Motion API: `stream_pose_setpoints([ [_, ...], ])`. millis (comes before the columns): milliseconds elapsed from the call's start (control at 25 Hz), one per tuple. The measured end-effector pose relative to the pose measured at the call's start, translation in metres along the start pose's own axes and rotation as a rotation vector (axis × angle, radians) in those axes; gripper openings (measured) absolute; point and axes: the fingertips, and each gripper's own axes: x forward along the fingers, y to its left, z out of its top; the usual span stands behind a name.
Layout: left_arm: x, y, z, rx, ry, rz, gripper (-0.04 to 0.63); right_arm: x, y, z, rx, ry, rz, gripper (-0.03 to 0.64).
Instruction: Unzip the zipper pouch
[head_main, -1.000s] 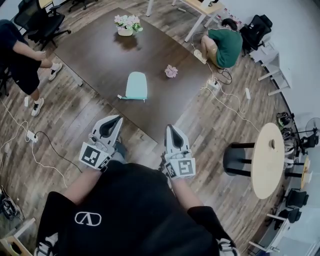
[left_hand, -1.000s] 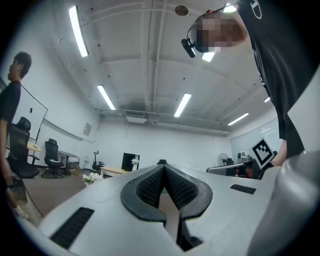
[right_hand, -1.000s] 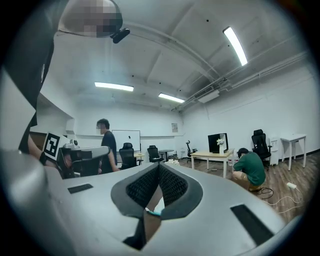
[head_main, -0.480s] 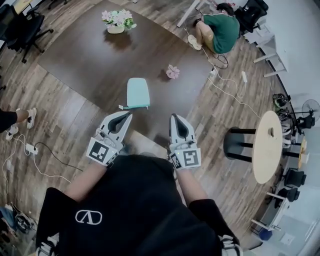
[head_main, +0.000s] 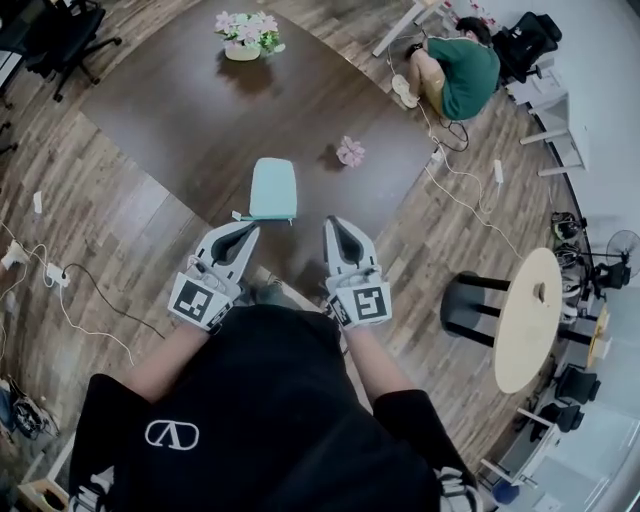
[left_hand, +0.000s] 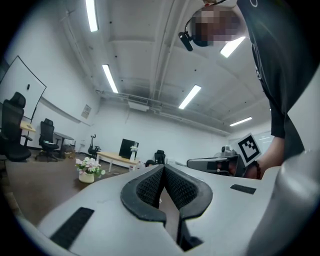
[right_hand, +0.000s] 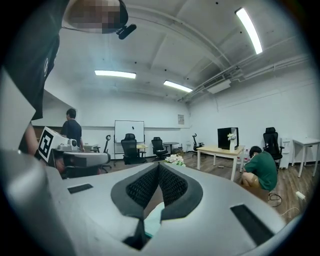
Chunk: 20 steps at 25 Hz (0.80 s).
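Observation:
A teal zipper pouch (head_main: 273, 188) lies flat near the front edge of the dark brown table (head_main: 190, 110), its small pull tab (head_main: 238, 215) at its near left corner. My left gripper (head_main: 246, 231) hangs just short of the pouch's near left corner, jaws shut and empty. My right gripper (head_main: 332, 222) is a little right of the pouch, also shut with nothing in it. In the left gripper view the left gripper's (left_hand: 162, 168) pads meet at the tips. The right gripper view shows the right gripper (right_hand: 158, 165) with a strip of the pouch (right_hand: 153, 218) below the joined pads.
A white pot of flowers (head_main: 243, 35) stands at the table's far side and a small pink flower (head_main: 350, 152) right of the pouch. A person in green (head_main: 462, 75) crouches on the floor at far right. A round wooden table (head_main: 530, 320), a black stool (head_main: 468, 310) and floor cables (head_main: 60, 280) surround me.
Both grippers have moved forward toward the pouch and closer to each other. The view has shifted and the person in dark shorts at the left has left the frame.

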Motion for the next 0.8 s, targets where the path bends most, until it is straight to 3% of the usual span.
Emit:
stream_pose_setpoints([
  [120, 0.006, -0.006, -0.005, 0.011, 0.021, 0.014, 0.002, 0.009, 0.0, -0.009, -0.017, 0.026, 0.072, -0.002],
  [240, 0.014, -0.016, -0.017, 0.005, 0.045, 0.014, 0.002, 0.028, -0.001, -0.04, -0.032, 0.12, 0.204, -0.002],
  [560, 0.028, -0.02, -0.102, -0.058, 0.195, 0.04, 0.002, 0.1, -0.005, -0.184, -0.192, 0.482, 0.529, -0.002],
  [800, 0.036, -0.015, -0.16, -0.12, 0.259, 0.084, 0.002, 0.127, 0.002, -0.285, -0.283, 0.692, 0.713, -0.002],
])
